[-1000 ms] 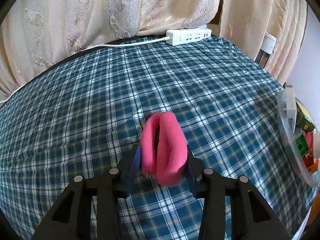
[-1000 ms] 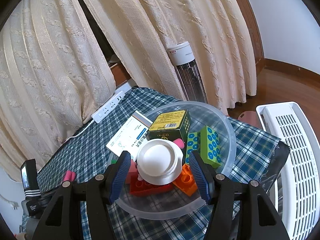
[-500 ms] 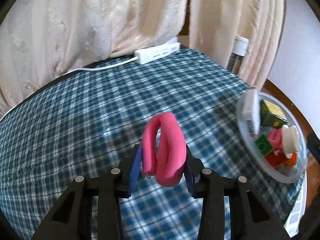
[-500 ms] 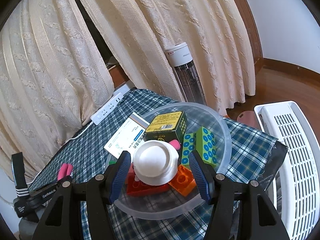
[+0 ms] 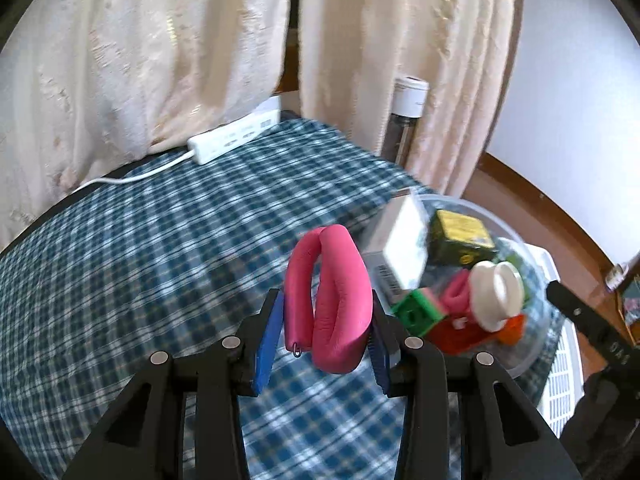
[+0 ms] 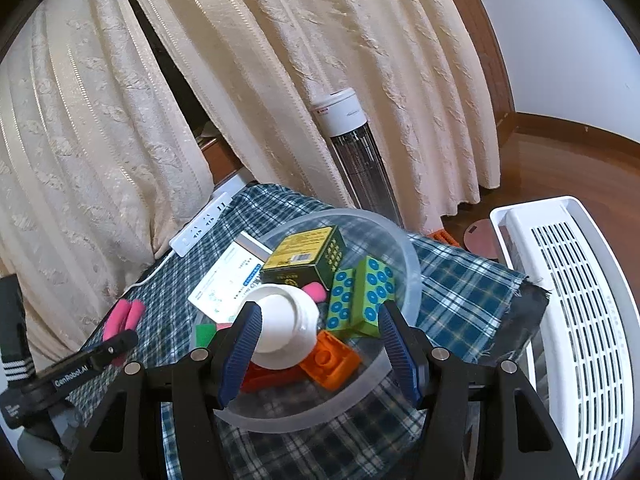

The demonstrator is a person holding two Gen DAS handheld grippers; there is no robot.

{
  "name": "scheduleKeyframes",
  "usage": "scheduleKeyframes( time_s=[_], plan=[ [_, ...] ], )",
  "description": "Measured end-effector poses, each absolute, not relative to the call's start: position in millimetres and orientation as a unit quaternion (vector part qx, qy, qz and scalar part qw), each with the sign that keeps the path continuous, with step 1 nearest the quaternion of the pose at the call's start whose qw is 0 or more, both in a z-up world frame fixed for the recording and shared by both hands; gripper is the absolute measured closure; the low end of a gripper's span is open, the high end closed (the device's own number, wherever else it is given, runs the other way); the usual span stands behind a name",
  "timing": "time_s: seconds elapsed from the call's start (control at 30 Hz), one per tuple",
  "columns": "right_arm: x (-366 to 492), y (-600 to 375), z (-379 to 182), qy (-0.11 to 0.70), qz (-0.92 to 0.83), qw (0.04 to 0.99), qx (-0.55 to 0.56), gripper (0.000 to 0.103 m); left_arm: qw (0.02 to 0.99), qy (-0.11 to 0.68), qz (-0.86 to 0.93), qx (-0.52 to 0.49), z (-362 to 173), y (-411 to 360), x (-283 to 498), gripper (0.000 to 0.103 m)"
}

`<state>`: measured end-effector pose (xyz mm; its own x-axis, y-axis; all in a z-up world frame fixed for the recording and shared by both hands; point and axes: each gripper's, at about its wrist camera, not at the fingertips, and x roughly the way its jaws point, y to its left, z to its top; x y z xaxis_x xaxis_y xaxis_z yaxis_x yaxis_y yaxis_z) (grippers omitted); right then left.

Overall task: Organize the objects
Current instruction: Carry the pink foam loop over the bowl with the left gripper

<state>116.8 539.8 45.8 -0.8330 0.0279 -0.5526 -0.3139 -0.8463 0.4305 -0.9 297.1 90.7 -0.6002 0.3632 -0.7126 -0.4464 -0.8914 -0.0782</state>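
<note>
One clear plastic bowl sits on the plaid cloth. It holds one white cap, one dark green and yellow box, one white carton, and building blocks — one orange, one red, two green with blue studs. Pink foam pieces — one to the left, one inside. One white power strip lies far left.
</note>
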Motion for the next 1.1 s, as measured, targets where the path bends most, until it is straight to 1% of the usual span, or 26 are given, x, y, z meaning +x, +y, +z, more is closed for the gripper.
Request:
scheduleKeyframes(
  time_s=[0.43,0.87,1.03,1.1],
  plan=[
    [123,558,42,0.269,0.918,0.1,-0.274,0.039,0.302,0.072,0.876,-0.37,100,368,-1,0.062],
    [119,561,38,0.27,0.915,0.099,-0.282,0.039,0.336,0.082,0.854,-0.389,81,406,-15,0.061],
    [117,561,37,0.27,0.915,0.1,-0.284,0.039,0.338,0.075,0.846,-0.405,74,408,-20,0.054],
    [116,560,37,0.269,0.915,0.099,-0.286,0.039,0.336,0.075,0.847,-0.405,73,407,-20,0.046]
  ],
)
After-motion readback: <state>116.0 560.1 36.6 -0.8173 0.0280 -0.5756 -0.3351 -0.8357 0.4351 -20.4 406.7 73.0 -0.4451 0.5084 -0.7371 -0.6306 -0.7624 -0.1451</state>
